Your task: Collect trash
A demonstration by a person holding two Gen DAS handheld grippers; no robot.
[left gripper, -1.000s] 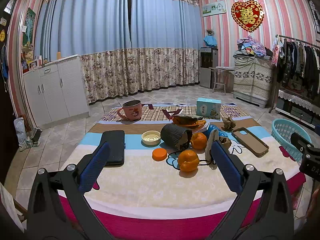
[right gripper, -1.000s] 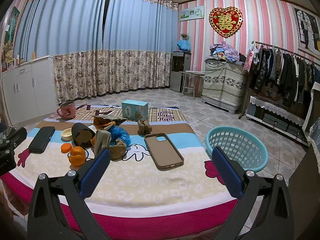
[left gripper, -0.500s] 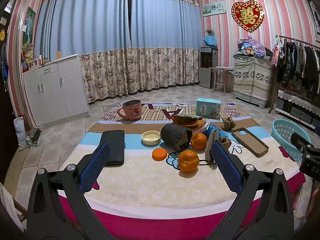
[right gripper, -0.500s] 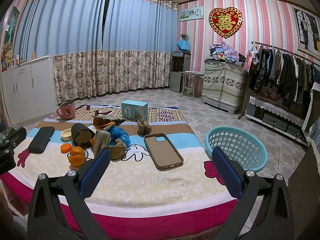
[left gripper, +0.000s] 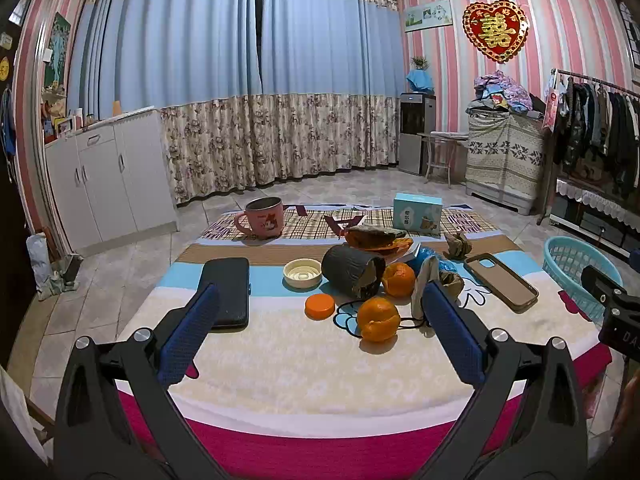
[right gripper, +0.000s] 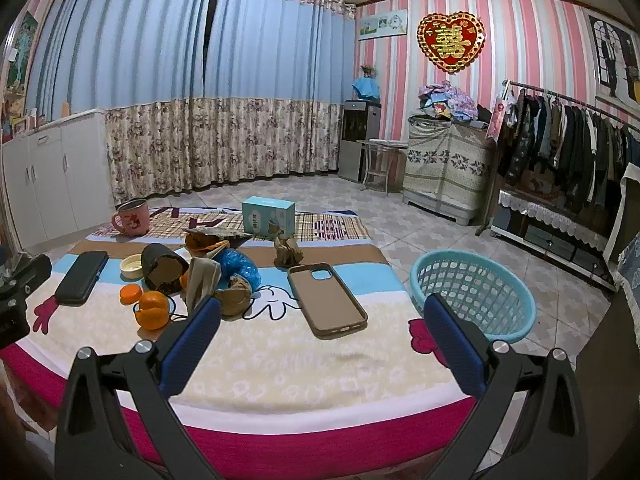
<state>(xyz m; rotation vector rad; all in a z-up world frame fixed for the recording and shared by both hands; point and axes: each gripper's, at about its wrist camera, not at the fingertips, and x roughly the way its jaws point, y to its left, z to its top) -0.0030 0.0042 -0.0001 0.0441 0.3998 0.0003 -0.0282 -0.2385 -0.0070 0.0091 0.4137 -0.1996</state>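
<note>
Trash lies mid-table: a crumpled blue bag (right gripper: 238,265), brown paper wads (right gripper: 236,300) (right gripper: 288,252), a tipped dark paper cup (left gripper: 352,270), a beige scrap (left gripper: 424,280) and orange peel on a wrapper (left gripper: 376,236). A light blue basket (right gripper: 474,294) stands on the floor off the table's right side. My left gripper (left gripper: 320,322) hovers open over the near table edge, short of the oranges (left gripper: 378,318). My right gripper (right gripper: 320,326) is open too, nothing between its fingers, near the brown phone case (right gripper: 326,300).
Also on the table (left gripper: 280,364): a pink mug (left gripper: 264,218), a teal box (left gripper: 416,214), a black phone (left gripper: 228,290), a white lid (left gripper: 302,274), an orange cap (left gripper: 320,306). White cabinets stand left, a clothes rack (right gripper: 568,148) right.
</note>
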